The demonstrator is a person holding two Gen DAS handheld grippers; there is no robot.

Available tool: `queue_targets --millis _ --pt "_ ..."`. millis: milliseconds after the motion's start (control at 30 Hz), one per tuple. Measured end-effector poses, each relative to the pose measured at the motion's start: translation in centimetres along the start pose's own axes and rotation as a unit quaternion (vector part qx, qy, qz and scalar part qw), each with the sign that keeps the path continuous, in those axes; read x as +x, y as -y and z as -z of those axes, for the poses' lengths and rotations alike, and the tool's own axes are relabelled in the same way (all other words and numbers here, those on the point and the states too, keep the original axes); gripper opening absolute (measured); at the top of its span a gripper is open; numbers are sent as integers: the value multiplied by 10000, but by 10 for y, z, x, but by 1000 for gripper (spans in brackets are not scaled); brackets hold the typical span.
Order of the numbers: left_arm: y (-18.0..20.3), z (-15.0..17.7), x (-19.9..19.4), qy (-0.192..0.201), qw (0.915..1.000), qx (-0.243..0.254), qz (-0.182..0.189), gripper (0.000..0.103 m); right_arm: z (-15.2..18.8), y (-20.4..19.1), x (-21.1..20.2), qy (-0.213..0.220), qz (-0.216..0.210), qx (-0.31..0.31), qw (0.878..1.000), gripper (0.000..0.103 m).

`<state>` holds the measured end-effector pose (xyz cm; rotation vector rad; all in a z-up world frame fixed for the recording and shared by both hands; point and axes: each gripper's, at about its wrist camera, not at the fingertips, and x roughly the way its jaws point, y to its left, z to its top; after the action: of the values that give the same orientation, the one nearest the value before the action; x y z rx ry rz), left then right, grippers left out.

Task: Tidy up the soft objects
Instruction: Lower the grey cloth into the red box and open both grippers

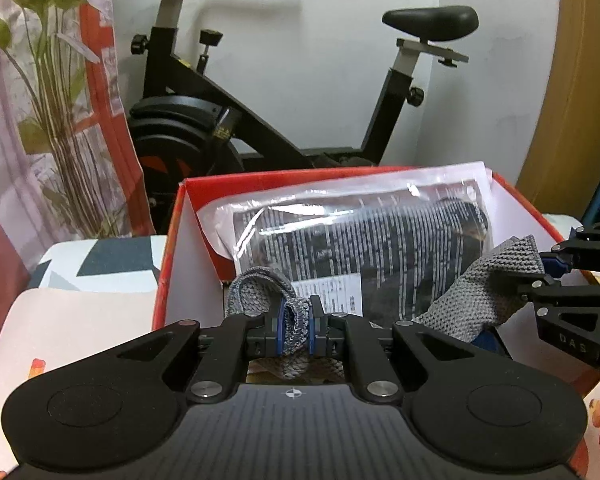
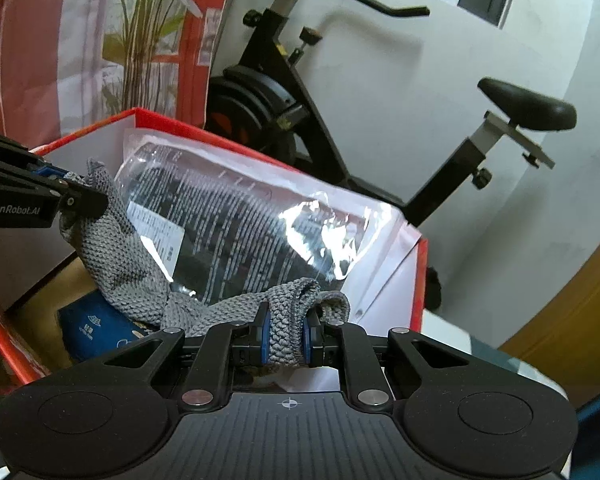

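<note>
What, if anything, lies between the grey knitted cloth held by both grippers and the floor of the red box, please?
The grey knitted cloth hangs over the open red box. Beneath and behind it, a clear plastic-wrapped package leans inside the box and a dark blue item lies on the bottom, so the cloth would land on them, not on bare floor.

Tools: 2, a left tool (image 1: 294, 330) and a right tool (image 2: 286, 338).
Grey knit cloth (image 2: 128, 264): 1, a single piece gripped at both ends.
Red box (image 1: 172, 248): 1.
Clear plastic packet (image 1: 364, 240) with dark striped contents: 1, in the box.
Blue item (image 2: 96, 334): 1, low in the box, partly hidden; kind cannot be told.
Exercise bike (image 1: 204, 120): 1, far side.
Plant (image 1: 56, 92): 1, far left.
Red-and-white bag (image 1: 100, 60): 1, around the plant.
</note>
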<state>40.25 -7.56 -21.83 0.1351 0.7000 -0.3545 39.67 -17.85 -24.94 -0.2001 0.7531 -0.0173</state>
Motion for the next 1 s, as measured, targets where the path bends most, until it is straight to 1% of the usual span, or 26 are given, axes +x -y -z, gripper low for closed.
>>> queue_targets --millis 167,300,367,433,467,533,567,633,667,700,733,767,800,833,933,1000 --pt "4 2 7 -145 9999 80 39 12 5 -2 6 -157 -46 -13 9999 14" --pt "4 2 4 -144 9998 123 63 14 5 2 4 -182 25 77 9998 16" --pt "3 2 3 -146 9998 137 56 19 5 4 1 -180 93 100 9997 20" --pt "1 1 0 -139 9998 119 111 33 5 7 -4 -142 97 167 9997 25" --pt "-1 1 -2 -128 9998 92 153 38 5 9 -8 -92 74 237 9996 26" --pt "-2 0 -10 -57 9997 34 242 60 5 14 -18 36 26 389 9992 39" --pt "-2 0 -14 2 9996 27 280 64 5 16 -25 129 8 470 9988 43" --pt "-2 -1 -26 162 9994 20 291 75 5 20 -37 292 -34 621 9976 56" --pt "-2 -2 -30 225 9993 6 286 77 5 23 -43 362 -38 695 9969 59" --pt "-3 -3 -36 292 9991 -31 308 82 6 24 -50 436 -43 772 9961 64" --pt "-3 -4 -42 343 9988 -74 342 91 8 26 -57 534 -58 872 9947 70" --pt "-4 -4 -49 410 9984 -121 369 94 9 27 -64 626 -80 969 9933 74" --pt "-4 -3 -56 476 9980 -156 387 99 11 29 -71 716 -106 1067 9917 83" --pt "-4 -2 -63 536 9976 -181 396 100 14 30 -79 829 -131 1174 9895 91" --pt "-6 5 -81 688 9965 -222 424 103 23 30 -97 1044 -154 1360 9851 103" --pt "-5 12 -91 713 9963 -228 428 103 30 27 -108 1136 -165 1446 9828 103"
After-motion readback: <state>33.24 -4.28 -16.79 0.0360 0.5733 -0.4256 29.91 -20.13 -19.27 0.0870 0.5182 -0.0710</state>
